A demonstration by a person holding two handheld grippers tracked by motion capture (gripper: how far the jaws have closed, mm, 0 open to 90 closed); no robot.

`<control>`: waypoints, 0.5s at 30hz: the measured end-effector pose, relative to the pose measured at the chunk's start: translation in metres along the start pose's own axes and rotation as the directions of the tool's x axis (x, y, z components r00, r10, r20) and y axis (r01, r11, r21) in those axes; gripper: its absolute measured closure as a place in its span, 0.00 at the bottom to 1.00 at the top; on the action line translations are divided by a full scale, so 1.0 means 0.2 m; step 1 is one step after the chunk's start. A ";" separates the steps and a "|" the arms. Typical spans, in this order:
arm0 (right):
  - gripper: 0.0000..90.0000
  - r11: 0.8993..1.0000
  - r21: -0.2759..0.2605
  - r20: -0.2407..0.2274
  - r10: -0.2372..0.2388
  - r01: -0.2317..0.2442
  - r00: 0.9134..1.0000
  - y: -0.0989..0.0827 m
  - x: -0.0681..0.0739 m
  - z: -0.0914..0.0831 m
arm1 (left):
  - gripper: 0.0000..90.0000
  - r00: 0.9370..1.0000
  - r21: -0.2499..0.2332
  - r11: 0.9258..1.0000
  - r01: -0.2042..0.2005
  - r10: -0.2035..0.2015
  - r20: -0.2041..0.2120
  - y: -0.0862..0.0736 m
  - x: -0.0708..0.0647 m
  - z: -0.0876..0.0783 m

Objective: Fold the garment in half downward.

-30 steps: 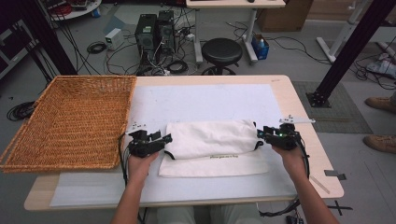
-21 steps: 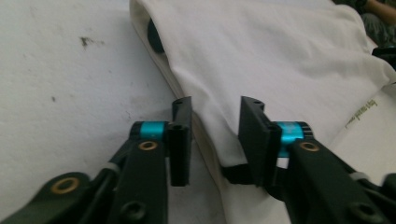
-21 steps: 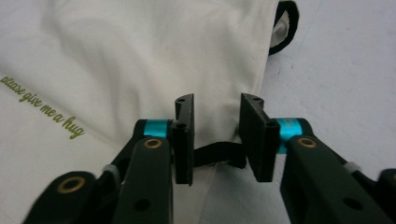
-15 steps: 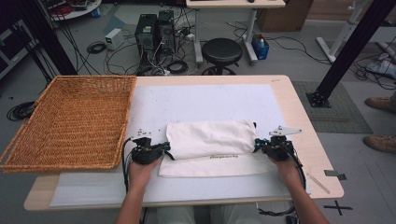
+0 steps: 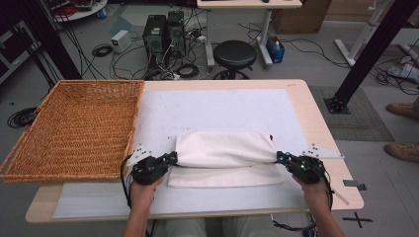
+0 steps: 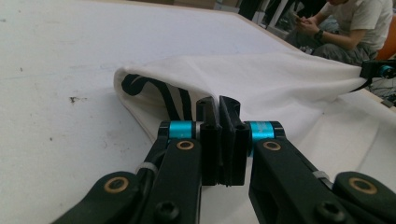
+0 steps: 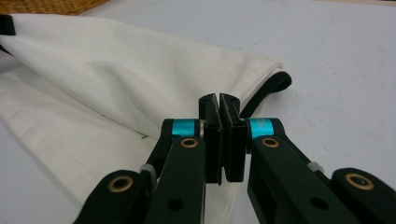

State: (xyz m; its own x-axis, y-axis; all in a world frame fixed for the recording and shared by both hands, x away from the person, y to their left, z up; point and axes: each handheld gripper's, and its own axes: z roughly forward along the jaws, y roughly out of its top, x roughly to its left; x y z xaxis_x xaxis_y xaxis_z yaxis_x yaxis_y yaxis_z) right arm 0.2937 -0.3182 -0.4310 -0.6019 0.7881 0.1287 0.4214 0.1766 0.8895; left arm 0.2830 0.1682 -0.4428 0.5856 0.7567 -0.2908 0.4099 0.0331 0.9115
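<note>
Nearest the person, the two hands are sitting at the table's near edge, one at each short end of the folded white cloth bag (image 5: 225,157).

The left gripper (image 5: 172,159) is clenching its jaws tight at the bag's left end. In the left gripper view the two black jaws are pressing together against the bag's (image 6: 261,88) upper layer, right beside the black straps (image 6: 154,93) that are peeking out of the fold. Whether fabric is truly pinched between the pads I cannot tell for sure, but it looks so.

The right gripper (image 5: 279,158) is doing the same at the opposite end: jaws closed, tip sitting at the bag's (image 7: 154,70) corner, with a black strap loop (image 7: 275,84) just beyond it.

So the bag's long axis is running straight from one gripper to the other, and each hand is equally near its own end. Its raised upper fold is lying just past the tips, away from the person.

Farther off, to the left gripper's outer side, the wicker basket (image 5: 74,126) is waiting, nearer the left hand than the right. A move there would mean carrying the bag sideways along its own length.
</note>
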 end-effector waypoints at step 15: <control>1.00 0.996 0.087 -0.030 -0.023 0.025 0.999 -0.20 0.07 -0.18 | 0.96 1.000 0.107 0.994 0.014 -0.012 -0.016 -0.10 -0.10 -0.14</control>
State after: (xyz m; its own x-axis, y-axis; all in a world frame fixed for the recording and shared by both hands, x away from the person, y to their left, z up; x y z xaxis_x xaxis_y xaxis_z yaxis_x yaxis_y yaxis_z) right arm 0.2450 -0.3357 -0.4489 -0.6316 0.7657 0.1214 0.4632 0.2471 0.8511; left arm 0.2438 0.1717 -0.4472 0.5694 0.7664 -0.2974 0.4905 -0.0264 0.8710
